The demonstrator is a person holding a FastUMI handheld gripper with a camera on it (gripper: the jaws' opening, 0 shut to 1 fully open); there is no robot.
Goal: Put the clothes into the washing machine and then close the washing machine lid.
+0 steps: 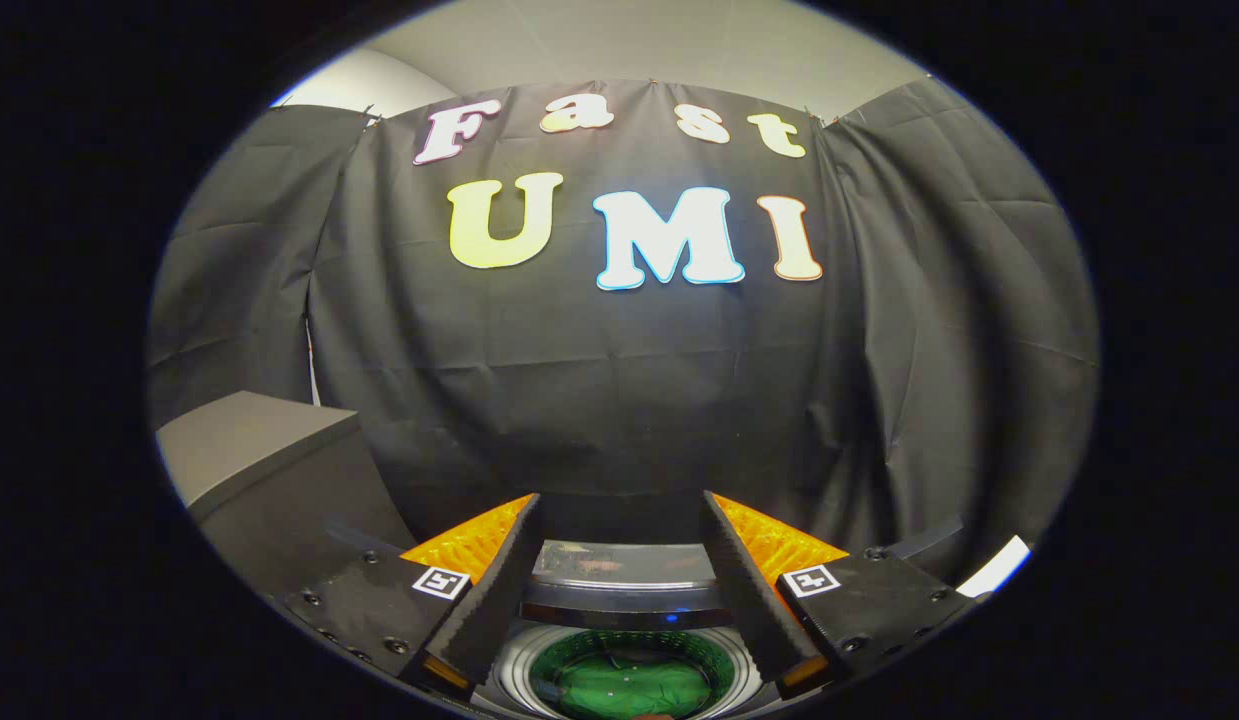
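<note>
**Clothes in the drum, lid left to close**

We see the claw [619, 600] raised above the washer [627, 610], its two fingers spread apart and holding nothing. Between them, low down, the machine's round mouth lies open, and inside it sits a crumpled green cloth [629, 688], soft and folded on itself, lying well down in the drum [519, 668]. So we judge the first half of the task done, as far as one garment goes; whether other clothes wait elsewhere we cannot tell.

What remains is the lid [619, 562]. A pale, glossy panel stands just beyond the opening, between the fingertips, and we take it for the lid tilted back. It has a smooth, hard sheen, like plastic or glass, with a dark band beneath it where a small blue light glows. The mouth is plainly uncovered, so closing is not yet done.

The drum's rim is a bright ring of ribbed, shiny metal or plastic around the green. The fingers are flat, wedge-shaped slabs with a rough, grainy inner face, and each carries a small square marker on its base. Off to the left stands a grey box [249, 445] with a flat matte top and sharp edges. Behind everything hangs the wall [619, 400], a dark cloth falling in loose creases.
</note>
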